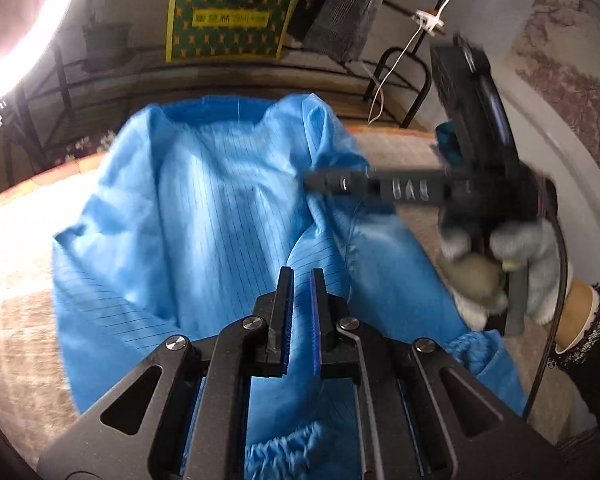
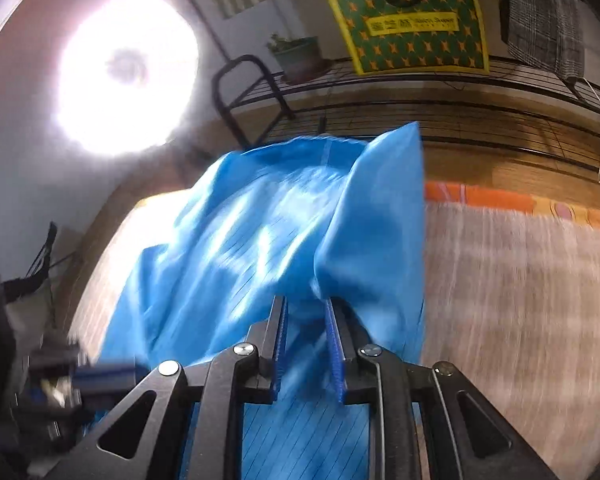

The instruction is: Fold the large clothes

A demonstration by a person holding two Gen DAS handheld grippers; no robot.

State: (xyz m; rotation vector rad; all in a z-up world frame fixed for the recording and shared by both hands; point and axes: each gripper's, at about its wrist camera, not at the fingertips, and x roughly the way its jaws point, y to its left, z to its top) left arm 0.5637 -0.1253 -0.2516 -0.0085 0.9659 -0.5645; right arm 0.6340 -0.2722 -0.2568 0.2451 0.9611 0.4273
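Down on the beige textured cover (image 1: 16, 344) lies the blue striped garment (image 1: 188, 216), rumpled and spread lengthwise – its far end lifted in a fold near the wire rack (image 2: 480, 92). The left gripper (image 1: 300, 280) hovers over it, fingers drawn nearly together, nothing between them. The right gripper (image 2: 305, 304) – seen blurred – has its fingers slightly apart around a bunched fold; whether they pinch it I cannot tell

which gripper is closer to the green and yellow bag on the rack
Neither clearly. Both the left gripper and the right gripper are over the blue garment, with the bag far beyond it on the rack.
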